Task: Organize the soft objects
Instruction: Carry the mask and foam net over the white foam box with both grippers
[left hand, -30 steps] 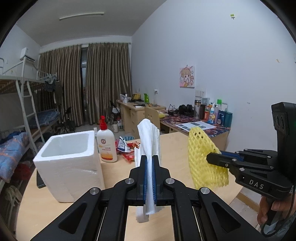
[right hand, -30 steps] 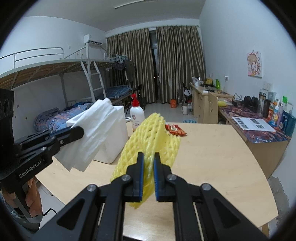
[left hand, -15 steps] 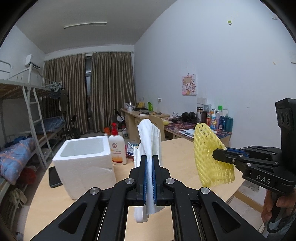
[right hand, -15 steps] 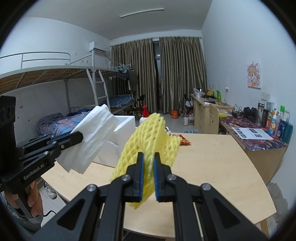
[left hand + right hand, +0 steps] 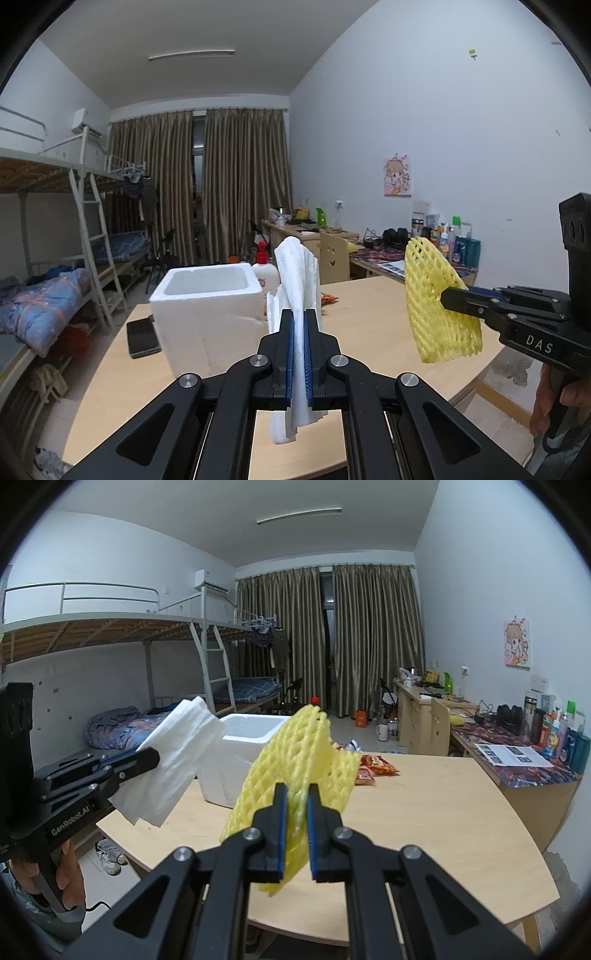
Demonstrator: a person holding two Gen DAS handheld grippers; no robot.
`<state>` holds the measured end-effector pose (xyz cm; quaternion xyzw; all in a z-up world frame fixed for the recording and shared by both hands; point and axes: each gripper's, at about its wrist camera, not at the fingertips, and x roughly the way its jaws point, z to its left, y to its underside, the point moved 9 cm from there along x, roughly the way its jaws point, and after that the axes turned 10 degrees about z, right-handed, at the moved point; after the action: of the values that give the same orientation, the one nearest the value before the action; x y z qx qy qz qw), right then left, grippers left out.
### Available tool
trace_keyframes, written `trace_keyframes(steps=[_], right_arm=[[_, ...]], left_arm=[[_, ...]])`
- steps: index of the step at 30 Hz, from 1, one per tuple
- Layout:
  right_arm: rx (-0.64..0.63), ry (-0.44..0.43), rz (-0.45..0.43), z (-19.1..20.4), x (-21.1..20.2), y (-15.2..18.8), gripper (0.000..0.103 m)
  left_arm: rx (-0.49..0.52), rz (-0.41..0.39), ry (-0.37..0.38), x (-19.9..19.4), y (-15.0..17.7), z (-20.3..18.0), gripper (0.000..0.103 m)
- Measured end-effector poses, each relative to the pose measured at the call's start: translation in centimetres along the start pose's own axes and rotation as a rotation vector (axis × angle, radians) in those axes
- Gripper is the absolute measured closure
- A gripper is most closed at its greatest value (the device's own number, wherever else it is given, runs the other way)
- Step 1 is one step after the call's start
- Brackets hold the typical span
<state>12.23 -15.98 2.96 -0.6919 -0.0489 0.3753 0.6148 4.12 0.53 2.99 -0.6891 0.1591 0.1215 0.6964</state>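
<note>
The wooden worktop [image 5: 369,317] carries an open white foam box [image 5: 207,295], probably the bin for the soft things. It stands ahead and to the left of both tools, nearer the left hand-held gripper [image 5: 299,332], which is clamped on a folded white foam sheet [image 5: 295,280] standing upright between its pads. The right hand-held gripper [image 5: 296,812] is farther off and pinches a yellow foam net sleeve [image 5: 295,746], held above the worktop's near edge.

1. Your left wrist camera looks forward along its fingers across the wooden table [image 5: 373,306], close above it.
2. Your right wrist camera faces likewise.
3. Both views share the foam box [image 5: 207,291] [image 5: 251,734].
</note>
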Motion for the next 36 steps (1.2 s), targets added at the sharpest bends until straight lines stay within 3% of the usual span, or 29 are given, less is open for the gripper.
trace_keyframes(steps=[17,36], right_arm=[[-0.068,-0.069,0.015,3.7,2.0,-0.6,0.091],[-0.092,-0.13,0.045,5.1,5.4,-1.9,0.091]], left_arm=[[-0.057,0.003,-0.063,-0.6,0.5,3.9,0.098],[-0.108,0.037,-0.102,2.5,0.0,6.9,0.098]])
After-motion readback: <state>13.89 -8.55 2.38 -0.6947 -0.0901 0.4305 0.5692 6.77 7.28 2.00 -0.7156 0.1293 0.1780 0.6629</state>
